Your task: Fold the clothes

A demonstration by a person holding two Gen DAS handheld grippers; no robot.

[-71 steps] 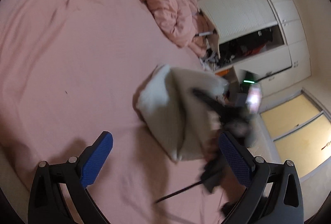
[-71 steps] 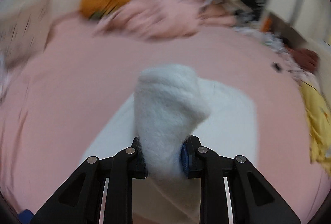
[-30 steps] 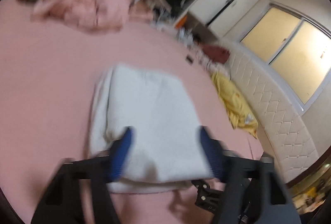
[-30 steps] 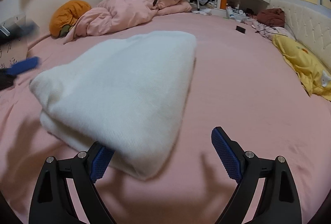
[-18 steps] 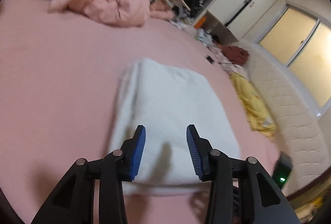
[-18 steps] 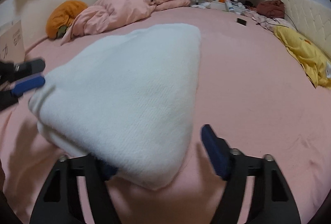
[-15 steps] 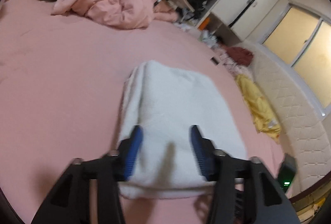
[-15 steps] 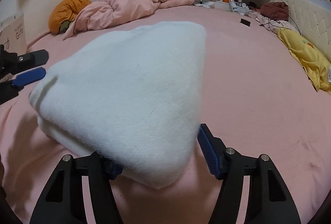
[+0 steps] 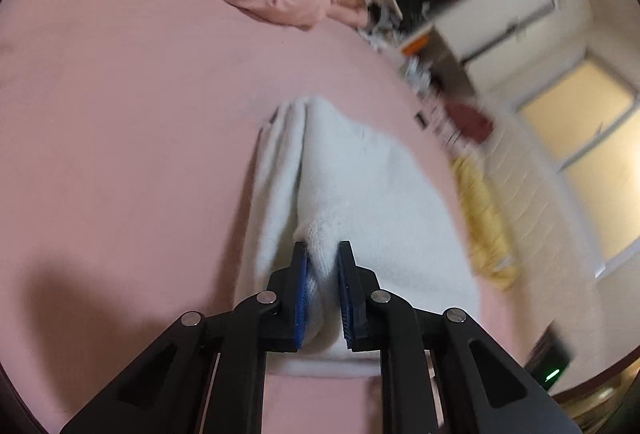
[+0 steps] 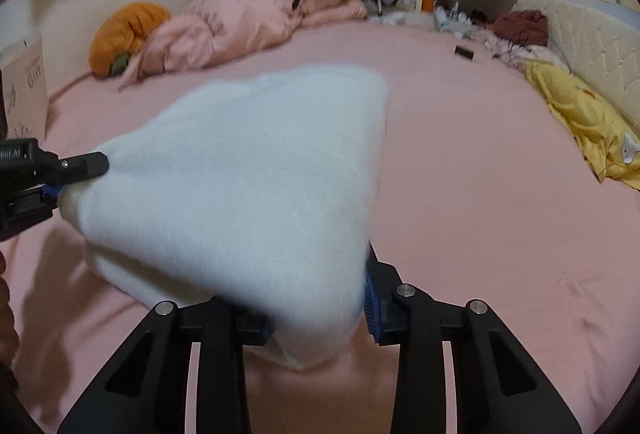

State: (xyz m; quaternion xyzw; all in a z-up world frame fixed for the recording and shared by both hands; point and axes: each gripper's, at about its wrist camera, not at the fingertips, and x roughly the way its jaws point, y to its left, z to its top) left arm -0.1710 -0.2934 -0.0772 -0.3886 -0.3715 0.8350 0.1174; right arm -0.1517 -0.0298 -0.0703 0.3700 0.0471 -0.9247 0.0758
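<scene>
A white fleecy garment (image 9: 360,193), folded into a thick pad, lies on the pink bed sheet (image 9: 120,113). My left gripper (image 9: 322,248) is at its near edge, jaws closing, and the blue pads pinch a ridge of the white cloth. In the right wrist view the same garment (image 10: 248,161) bulges up between the fingers of my right gripper (image 10: 316,306). Those jaws are closing too, and the pads press on the near corner. The left gripper (image 10: 76,177) shows at the garment's left corner, which is raised off the sheet.
A crumpled pink duvet (image 10: 224,25) and an orange cushion (image 10: 124,29) lie at the far side of the bed. A yellow garment (image 10: 592,129) rests by the quilted white bed edge (image 10: 592,33). A cardboard box (image 10: 24,81) stands at the left. Clutter and wardrobes are beyond.
Both pairs of jaws have narrowed from wide apart onto the white garment. The left gripper has come down to the near edge and rolled, and the cloth now bunches between its pads.
</scene>
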